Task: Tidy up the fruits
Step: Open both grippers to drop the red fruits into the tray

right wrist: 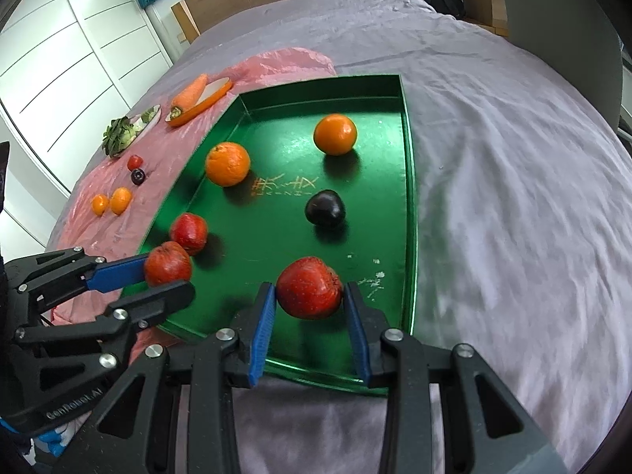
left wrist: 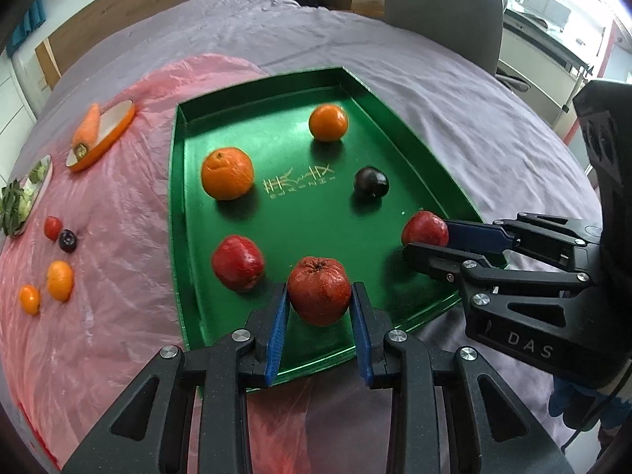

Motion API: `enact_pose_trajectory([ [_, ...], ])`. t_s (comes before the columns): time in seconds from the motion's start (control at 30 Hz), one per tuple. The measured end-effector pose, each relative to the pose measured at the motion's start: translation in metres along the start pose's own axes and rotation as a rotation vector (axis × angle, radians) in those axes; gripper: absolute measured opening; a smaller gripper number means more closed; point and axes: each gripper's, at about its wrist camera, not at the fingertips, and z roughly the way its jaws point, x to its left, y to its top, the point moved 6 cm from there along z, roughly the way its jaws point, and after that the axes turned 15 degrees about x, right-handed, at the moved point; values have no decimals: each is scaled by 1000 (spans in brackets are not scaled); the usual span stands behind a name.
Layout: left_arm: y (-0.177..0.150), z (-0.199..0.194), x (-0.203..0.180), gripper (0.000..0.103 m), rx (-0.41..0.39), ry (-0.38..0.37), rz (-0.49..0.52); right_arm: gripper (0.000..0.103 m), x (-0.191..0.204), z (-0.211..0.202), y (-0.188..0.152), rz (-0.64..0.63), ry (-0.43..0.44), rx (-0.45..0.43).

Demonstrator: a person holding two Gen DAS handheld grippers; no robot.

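A green tray (left wrist: 179,197) lies on a grey bedcover. My left gripper (left wrist: 319,288) is shut on a red apple (left wrist: 319,300) just over the tray's near edge; in the right wrist view that left gripper (right wrist: 170,276) and its apple (right wrist: 168,262) show at the left. My right gripper (right wrist: 309,288) is shut on a second red apple (right wrist: 310,290) over the tray's near right part, and shows as right gripper (left wrist: 424,239) with its apple (left wrist: 424,229). A third red apple (left wrist: 237,262), two oranges (left wrist: 227,173) (left wrist: 328,122) and a dark plum (left wrist: 370,182) rest in the tray.
Left of the tray lies a pink plastic sheet (left wrist: 118,260) with two small oranges (left wrist: 60,280), a small red fruit (left wrist: 52,227), a dark plum (left wrist: 67,240), a carrot (left wrist: 87,124) on an orange plate and a plate of greens (left wrist: 23,201). A grey chair (left wrist: 442,4) stands behind.
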Motion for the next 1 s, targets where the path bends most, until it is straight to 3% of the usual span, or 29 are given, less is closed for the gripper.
enact_pose_trajectory([
  [0.5,0,22,2,27,53,-8,-26,39,0,10,-2,-17,-15,2],
  [0.63,1,21,6,36,49,-1,-36,40,1,10,-2,-11,-19,3],
  [0.83,-2,18,10,39,50,3,-45,54,0,9,-4,2,-25,5],
  [0.9,-3,14,10,40,44,1,-48,63,0,7,-5,9,-25,1],
  [1.0,-5,7,11,41,30,-3,-50,67,-1,2,-6,20,-29,-7],
])
